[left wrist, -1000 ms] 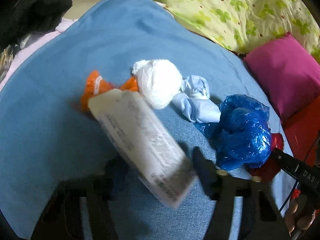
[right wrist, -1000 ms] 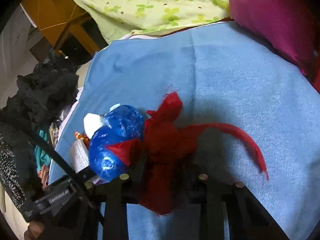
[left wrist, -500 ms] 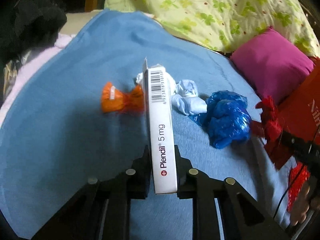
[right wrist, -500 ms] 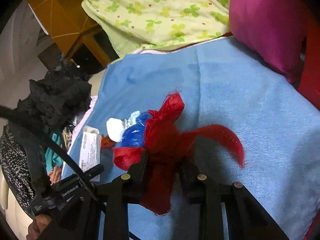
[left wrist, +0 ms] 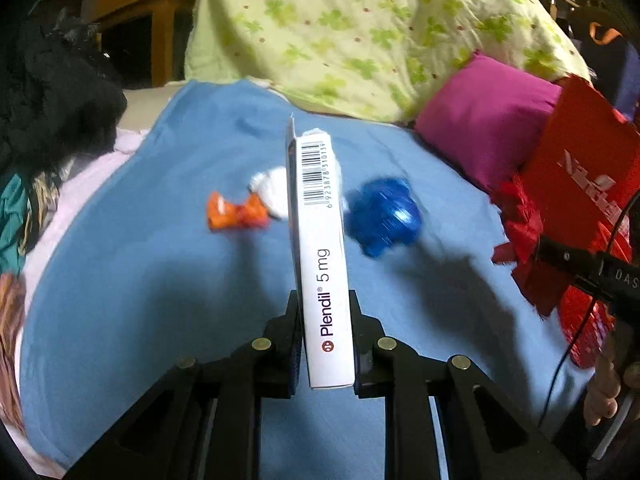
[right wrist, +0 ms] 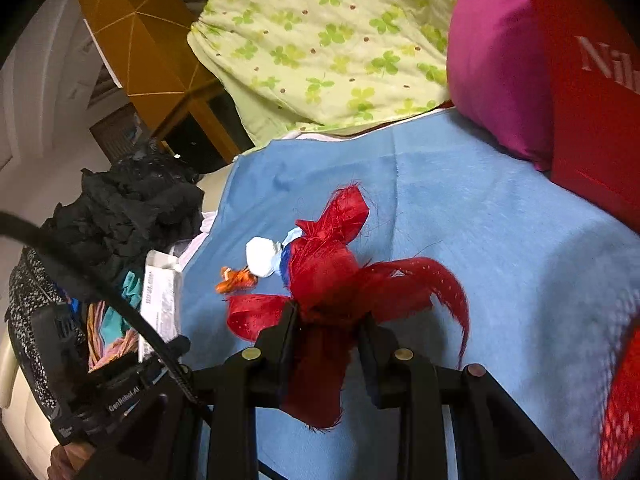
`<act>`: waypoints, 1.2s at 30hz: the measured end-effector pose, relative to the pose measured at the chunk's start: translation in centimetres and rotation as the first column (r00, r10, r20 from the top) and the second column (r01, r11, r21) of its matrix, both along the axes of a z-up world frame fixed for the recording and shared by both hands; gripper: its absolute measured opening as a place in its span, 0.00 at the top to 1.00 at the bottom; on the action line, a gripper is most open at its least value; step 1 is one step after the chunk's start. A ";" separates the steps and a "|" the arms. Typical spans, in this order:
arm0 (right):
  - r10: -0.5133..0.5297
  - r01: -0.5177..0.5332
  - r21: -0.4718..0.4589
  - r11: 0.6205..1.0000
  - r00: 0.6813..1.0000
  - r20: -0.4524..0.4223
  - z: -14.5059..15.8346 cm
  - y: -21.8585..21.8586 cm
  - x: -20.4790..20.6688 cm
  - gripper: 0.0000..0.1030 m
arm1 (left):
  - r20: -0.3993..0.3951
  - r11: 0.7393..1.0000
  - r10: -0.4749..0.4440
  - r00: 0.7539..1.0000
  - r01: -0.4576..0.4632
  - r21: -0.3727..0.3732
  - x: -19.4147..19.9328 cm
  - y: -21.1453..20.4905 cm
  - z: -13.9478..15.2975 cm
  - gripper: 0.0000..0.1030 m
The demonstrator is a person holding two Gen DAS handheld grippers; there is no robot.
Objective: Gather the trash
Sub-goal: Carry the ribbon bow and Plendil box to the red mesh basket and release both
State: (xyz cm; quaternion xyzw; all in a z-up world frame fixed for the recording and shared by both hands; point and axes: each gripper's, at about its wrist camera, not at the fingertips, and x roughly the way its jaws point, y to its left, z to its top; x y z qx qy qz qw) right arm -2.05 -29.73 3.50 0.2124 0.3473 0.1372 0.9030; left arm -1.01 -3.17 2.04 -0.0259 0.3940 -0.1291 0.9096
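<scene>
Your left gripper point(left wrist: 323, 340) is clamped on the white Plendil box point(left wrist: 320, 248), which stands on its narrow edge between the pads, lifted clear of the blue blanket point(left wrist: 140, 280). Your right gripper point(right wrist: 326, 340) is clamped on a bunch of red ribbon point(right wrist: 332, 272), its frayed tails hanging over the blanket point(right wrist: 500, 260).

Beyond the box, on the blanket, lie the remaining scraps: an orange wrapper point(left wrist: 236, 213) to its left, a white wad point(left wrist: 272, 190) just behind it, and a crumpled blue bag point(left wrist: 384, 214) to its right.

Farther right of the box a red carton point(left wrist: 576, 200) stands at the blanket's edge, with a magenta pillow point(left wrist: 480, 120) beside it. Behind the blanket lies a green clover quilt point(left wrist: 360, 32).
</scene>
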 end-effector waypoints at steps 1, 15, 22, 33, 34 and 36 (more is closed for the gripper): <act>-0.002 0.002 -0.002 1.000 1.000 0.006 0.2 0.0 -0.7 0.70 | 0.001 1.000 -0.004 1.000 0.004 0.012 -0.5 -0.4 0.2 0.81; -0.066 0.078 -0.066 0.995 0.983 0.169 8.4 -2.5 -10.7 0.70 | 0.179 0.991 -0.062 0.982 0.040 0.127 -7.1 -5.1 8.9 0.80; -0.136 0.154 -0.069 0.986 0.967 0.214 10.7 -5.5 -14.1 0.70 | 0.245 0.984 -0.125 0.962 0.088 0.156 -9.6 -8.4 12.0 0.80; -0.226 0.245 -0.036 0.969 0.936 0.271 12.4 -10.0 -17.9 0.70 | 0.307 0.966 -0.212 0.928 0.152 0.208 -12.3 -13.2 14.9 0.80; -0.232 0.249 -0.031 0.968 0.933 0.275 12.5 -10.4 -18.1 0.70 | 0.312 0.963 -0.224 0.923 0.161 0.215 -12.5 -13.7 15.2 0.80; -0.247 0.263 -0.016 0.965 0.927 0.283 12.8 -11.2 -18.7 0.70 | 0.317 0.959 -0.242 0.917 0.177 0.221 -12.8 -14.6 15.4 0.80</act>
